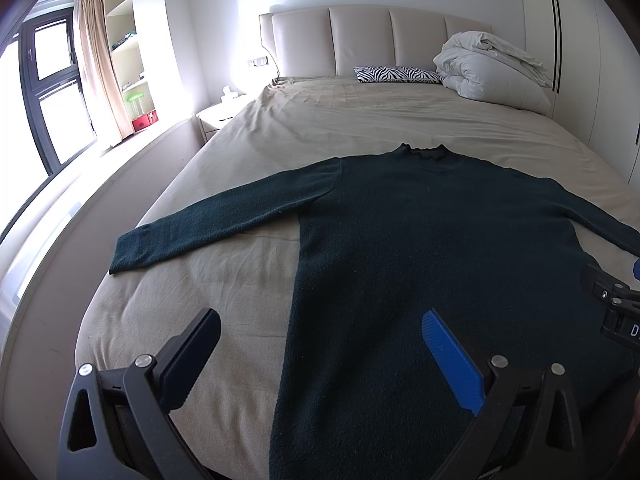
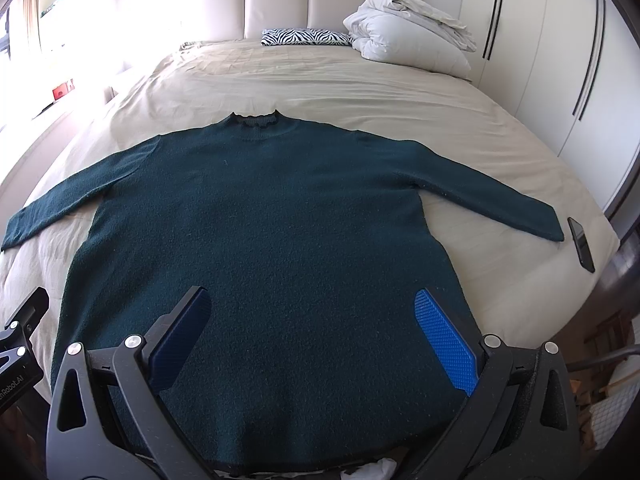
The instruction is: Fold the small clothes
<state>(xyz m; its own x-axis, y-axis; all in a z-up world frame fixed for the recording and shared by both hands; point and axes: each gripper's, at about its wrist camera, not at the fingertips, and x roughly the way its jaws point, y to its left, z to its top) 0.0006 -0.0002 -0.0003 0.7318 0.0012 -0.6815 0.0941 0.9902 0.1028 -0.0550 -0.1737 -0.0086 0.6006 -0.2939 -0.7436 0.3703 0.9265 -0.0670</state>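
Note:
A dark green long-sleeved sweater (image 1: 420, 224) lies flat on the beige bed (image 1: 320, 120), collar toward the headboard, both sleeves spread out sideways. It also fills the right wrist view (image 2: 272, 232). My left gripper (image 1: 320, 340) is open and empty, held above the sweater's left side near the hem. My right gripper (image 2: 312, 320) is open and empty, held above the lower middle of the sweater. The right gripper's body shows at the right edge of the left wrist view (image 1: 616, 304).
A black phone (image 2: 581, 249) lies on the bed by the end of the right sleeve. A zebra pillow (image 2: 306, 37) and a bundled white duvet (image 2: 408, 36) sit by the headboard. Wardrobe doors (image 2: 560, 60) stand at right; a window (image 1: 48, 92) and nightstand (image 1: 220, 114) at left.

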